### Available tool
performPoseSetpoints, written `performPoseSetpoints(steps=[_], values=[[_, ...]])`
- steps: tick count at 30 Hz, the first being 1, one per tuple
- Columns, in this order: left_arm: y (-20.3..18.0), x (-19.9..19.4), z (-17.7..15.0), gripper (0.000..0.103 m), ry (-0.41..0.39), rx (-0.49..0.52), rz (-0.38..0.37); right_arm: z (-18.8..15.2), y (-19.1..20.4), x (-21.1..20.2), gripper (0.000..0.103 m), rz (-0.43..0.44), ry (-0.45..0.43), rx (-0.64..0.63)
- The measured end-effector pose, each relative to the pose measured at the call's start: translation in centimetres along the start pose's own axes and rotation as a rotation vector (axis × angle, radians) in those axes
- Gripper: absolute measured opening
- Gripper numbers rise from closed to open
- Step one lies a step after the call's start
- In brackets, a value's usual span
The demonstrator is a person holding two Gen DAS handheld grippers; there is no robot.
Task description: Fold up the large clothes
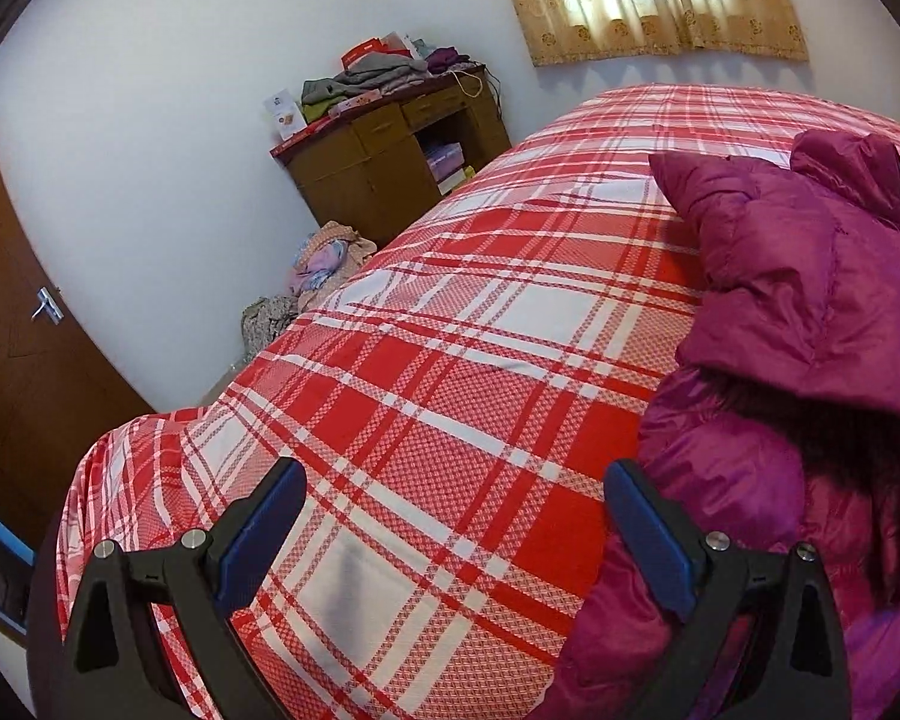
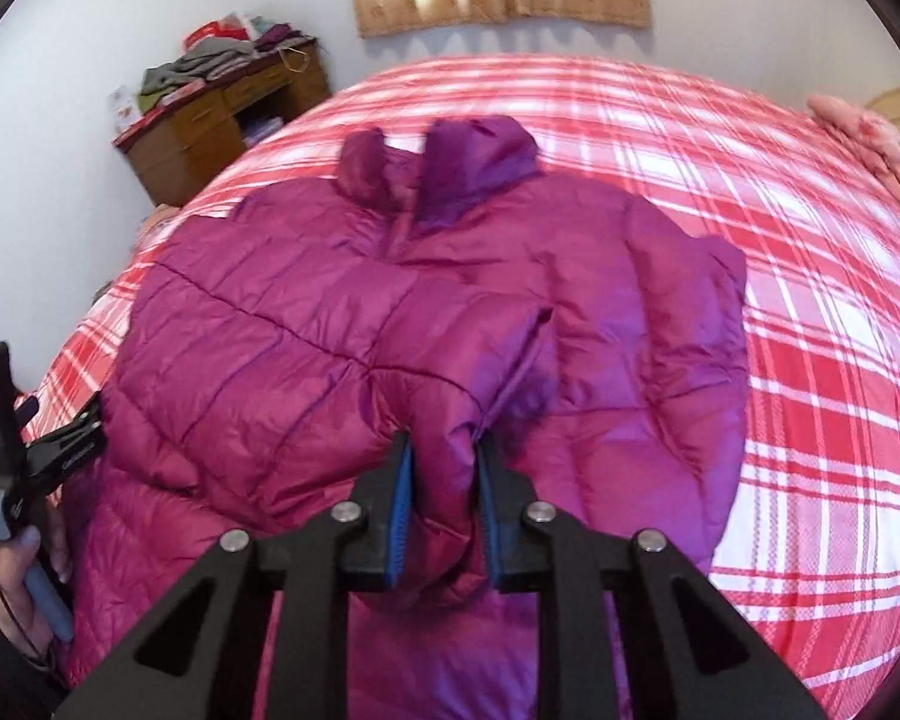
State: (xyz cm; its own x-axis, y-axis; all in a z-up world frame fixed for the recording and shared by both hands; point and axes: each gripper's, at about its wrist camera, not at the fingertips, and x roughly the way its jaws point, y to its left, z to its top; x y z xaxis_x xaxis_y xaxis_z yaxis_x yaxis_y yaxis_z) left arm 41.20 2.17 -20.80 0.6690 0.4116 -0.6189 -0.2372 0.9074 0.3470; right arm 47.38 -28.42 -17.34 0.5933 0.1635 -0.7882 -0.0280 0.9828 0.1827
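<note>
Jacket (image 2: 342, 324), just one, lies on the bed (image 2: 810, 360); right claw (image 2: 444, 456) clamps its near fold, left claw (image 1: 450, 516) gapes beside its edge.

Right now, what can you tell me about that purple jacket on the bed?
The jacket is a puffy quilted one in shiny magenta, with stitched panels, a stand-up collar and a darker purple lining showing at the neck. It lies spread on the red and white checked bedspread, front up, with one sleeve folded across its body. The right gripper is clamped on a bunched fold near the hem. The left gripper is open beside the jacket's edge, with one finger against it.
</note>
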Motion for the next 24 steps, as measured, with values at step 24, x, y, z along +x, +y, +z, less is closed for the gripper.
performPoseSetpoints(steps=[24], values=[[-13.5,-0.9,6.2,0.100,-0.029,0.081,-0.294,1.3,1.0,3.5,0.041,-0.050,-0.072,0.023]])
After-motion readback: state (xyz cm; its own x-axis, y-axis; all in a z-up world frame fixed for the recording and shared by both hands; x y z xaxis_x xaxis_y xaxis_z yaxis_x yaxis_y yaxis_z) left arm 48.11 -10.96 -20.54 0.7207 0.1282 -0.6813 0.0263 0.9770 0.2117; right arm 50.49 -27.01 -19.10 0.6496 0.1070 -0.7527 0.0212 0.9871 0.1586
